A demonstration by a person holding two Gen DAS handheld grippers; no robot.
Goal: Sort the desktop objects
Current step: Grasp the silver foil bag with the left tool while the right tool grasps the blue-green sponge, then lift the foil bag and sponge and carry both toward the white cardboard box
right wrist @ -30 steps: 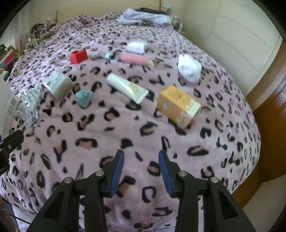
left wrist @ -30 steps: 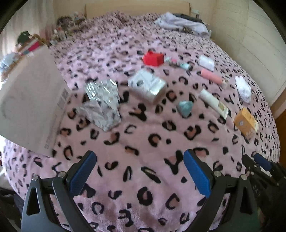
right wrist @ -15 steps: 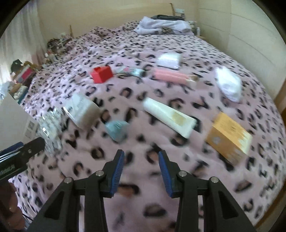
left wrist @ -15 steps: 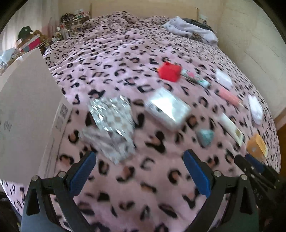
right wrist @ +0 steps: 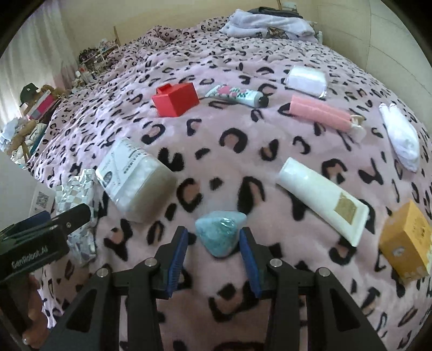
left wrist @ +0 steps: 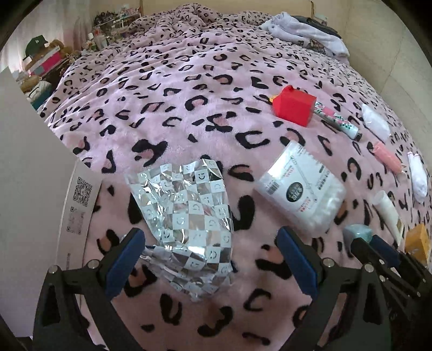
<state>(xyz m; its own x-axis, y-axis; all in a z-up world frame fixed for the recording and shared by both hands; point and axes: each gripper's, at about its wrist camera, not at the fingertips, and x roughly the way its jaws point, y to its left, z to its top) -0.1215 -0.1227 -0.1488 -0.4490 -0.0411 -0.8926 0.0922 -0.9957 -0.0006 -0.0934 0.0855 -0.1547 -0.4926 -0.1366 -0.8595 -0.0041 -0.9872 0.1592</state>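
Note:
Objects lie scattered on a pink leopard-print blanket. My left gripper is open, its fingers on either side of a crinkled silver checkered foil bag. My right gripper is open, its blue pads straddling a small teal wrapped lump without closing on it. A white pack of cotton swabs lies between the two. A red box, floral tube, pink tube, white tube and orange box lie farther off.
A white cardboard box stands at the bed's left edge. White soft packets lie at the right. Folded clothes sit at the far end. Cluttered shelves are left of the bed, a wall to the right.
Both grippers have moved forward and down. The left now frames the foil bag; the right has shifted left from near the orange box to straddle the teal lump and has opened wider.

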